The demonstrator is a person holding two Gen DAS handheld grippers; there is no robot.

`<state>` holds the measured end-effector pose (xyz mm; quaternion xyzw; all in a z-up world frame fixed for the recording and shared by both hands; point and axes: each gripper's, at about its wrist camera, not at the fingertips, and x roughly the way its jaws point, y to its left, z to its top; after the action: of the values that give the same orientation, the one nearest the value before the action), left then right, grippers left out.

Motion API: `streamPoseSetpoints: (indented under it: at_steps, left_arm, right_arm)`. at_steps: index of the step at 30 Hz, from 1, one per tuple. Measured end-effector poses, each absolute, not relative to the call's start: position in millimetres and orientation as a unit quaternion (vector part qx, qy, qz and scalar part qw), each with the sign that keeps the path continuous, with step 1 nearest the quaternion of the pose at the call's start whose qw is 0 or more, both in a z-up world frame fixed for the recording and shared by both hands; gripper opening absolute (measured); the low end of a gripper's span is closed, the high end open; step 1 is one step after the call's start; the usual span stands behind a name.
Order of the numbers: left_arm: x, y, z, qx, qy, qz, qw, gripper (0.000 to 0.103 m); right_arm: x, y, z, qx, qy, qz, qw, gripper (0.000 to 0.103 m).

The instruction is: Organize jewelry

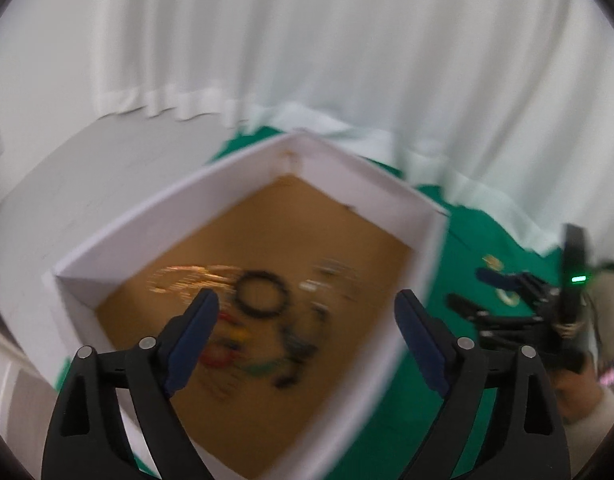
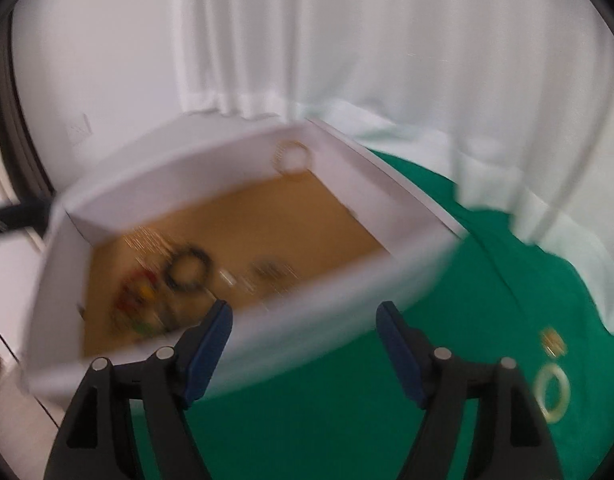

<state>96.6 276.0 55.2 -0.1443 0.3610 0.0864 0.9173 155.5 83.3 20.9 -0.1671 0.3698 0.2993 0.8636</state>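
Observation:
A white-walled box [image 1: 231, 176] with a brown floor lies on green cloth [image 1: 459, 240]. Blurred jewelry rests inside: a black ring bracelet [image 1: 261, 290], a gold chain [image 1: 187, 278], coloured beads [image 1: 227, 344]. My left gripper [image 1: 307, 312] hangs open over the box floor, nothing between its fingers. The right wrist view shows the same box [image 2: 339, 276], the black bracelet [image 2: 187, 266] and beads [image 2: 141, 292]. My right gripper [image 2: 305, 320] stands open at the box's near wall, holding nothing. A pale ring bracelet [image 2: 553, 394] and a small gold piece [image 2: 551, 340] lie on the cloth to its right.
White curtains [image 1: 307, 60] hang behind the table. The other gripper and a person's hand [image 1: 555, 320] show at the right edge of the left wrist view. A ring shape [image 2: 291, 156] marks the box's far inner corner. Green cloth [image 2: 327, 420] lies in front of the box.

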Motion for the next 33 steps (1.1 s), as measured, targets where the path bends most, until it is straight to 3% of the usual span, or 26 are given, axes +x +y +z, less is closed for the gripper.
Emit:
streamPoseSetpoints:
  at_steps: [7, 15, 31, 33]
  left_arm:
    - [86, 170, 53, -0.118, 0.365, -0.015, 0.923, 0.097]
    - [130, 84, -21, -0.110, 0.414, -0.062, 0.901, 0.098]
    - [201, 20, -108, 0.036, 0.429, 0.005, 0.903, 0.098]
    - [202, 18, -116, 0.047, 0.439, 0.010, 0.897, 0.099]
  right_arm:
    - [136, -59, -32, -0.154, 0.422, 0.195, 0.872, 0.076]
    - [119, -192, -61, -0.113, 0.436, 0.063, 0.891, 0.076]
    - [111, -275, -77, -0.050, 0.419, -0.018, 0.906, 0.076]
    - [109, -278, -78, -0.039, 0.423, -0.020, 0.905, 0.079]
